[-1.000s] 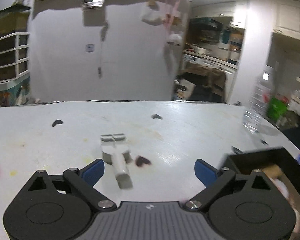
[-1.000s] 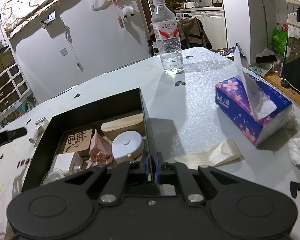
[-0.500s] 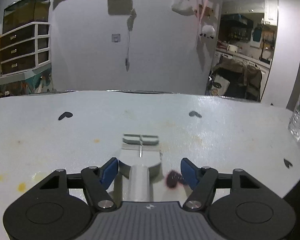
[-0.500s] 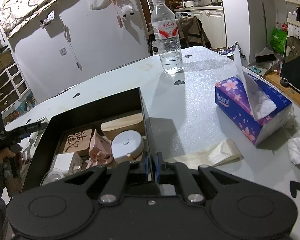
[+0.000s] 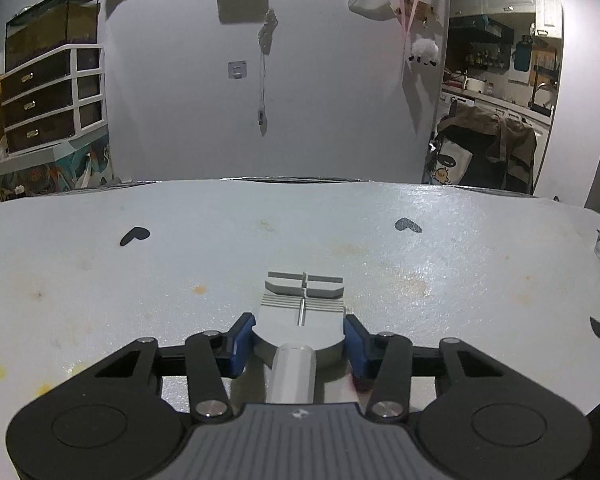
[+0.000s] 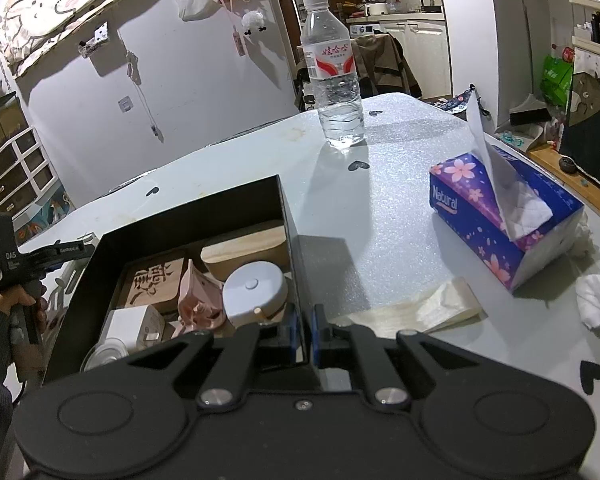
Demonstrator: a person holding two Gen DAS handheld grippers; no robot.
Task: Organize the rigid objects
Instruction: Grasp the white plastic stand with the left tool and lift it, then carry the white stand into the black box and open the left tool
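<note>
The black box (image 6: pixel 188 216) stands on the table, its right wall pinched between the closed fingers of the right gripper (image 6: pixel 305 330). The left gripper (image 5: pixel 300 338) is narrow, its blue pads (image 5: pixel 242 338) touching both flat sides of the grey tool (image 5: pixel 302 312). The tool looks stiff, light and smooth, so I think the wide flat body is the best hold, not the round metal handle (image 5: pixel 294 372) behind the fingers.

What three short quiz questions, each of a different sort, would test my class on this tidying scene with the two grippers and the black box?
1. True or false: the left gripper has its blue fingers on either side of the grey metal tool lying on the table.
2. What does the right gripper pinch? A) water bottle B) wall of the black box C) tissue box
3. Fill in: the round white case lies ____ the box.

Key: 1 true; 2 B; 3 inside.
</note>
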